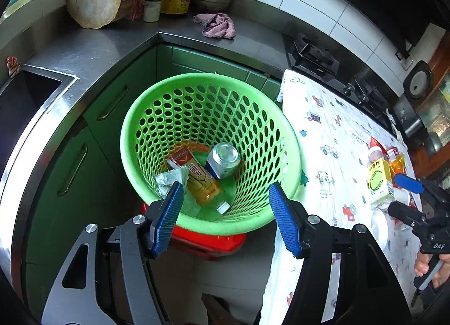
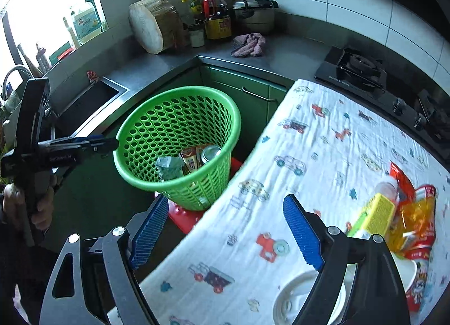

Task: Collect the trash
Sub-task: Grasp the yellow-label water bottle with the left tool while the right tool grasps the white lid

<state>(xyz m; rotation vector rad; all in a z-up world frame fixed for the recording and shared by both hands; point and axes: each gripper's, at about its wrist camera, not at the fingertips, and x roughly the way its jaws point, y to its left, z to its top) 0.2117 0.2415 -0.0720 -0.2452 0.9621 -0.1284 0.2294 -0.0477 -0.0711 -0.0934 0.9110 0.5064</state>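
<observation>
My left gripper [image 1: 225, 209] hangs above the green perforated plastic basket [image 1: 180, 91], its blue ribbed pads spread apart with nothing between them. The basket stands on a red plastic stool [image 1: 208, 243] in the corner between the green cabinets. Inside the basket I see a silver drink can [image 1: 223, 159] lying on its side, a yellow and red drink carton [image 1: 197, 176], a crumpled pale wrapper [image 1: 168, 180] and a small clear bottle with a white cap [image 1: 222, 206].

My right gripper [image 2: 225, 229] is over the edge of the table covered by a white cloth printed with cartoon vehicles [image 2: 309, 156]. Its jaws stand wide and hold nothing. The remaining trash lies on the cloth to the right of this gripper: a yellow-green drink carton [image 2: 374, 215], a clear bottle [image 2: 386, 188], red snack wrappers [image 2: 422, 212] and an orange translucent wrapper [image 2: 413, 218]. White paper bowls [image 2: 295, 294] sit near the lower edge, partly hidden by the right finger.
</observation>
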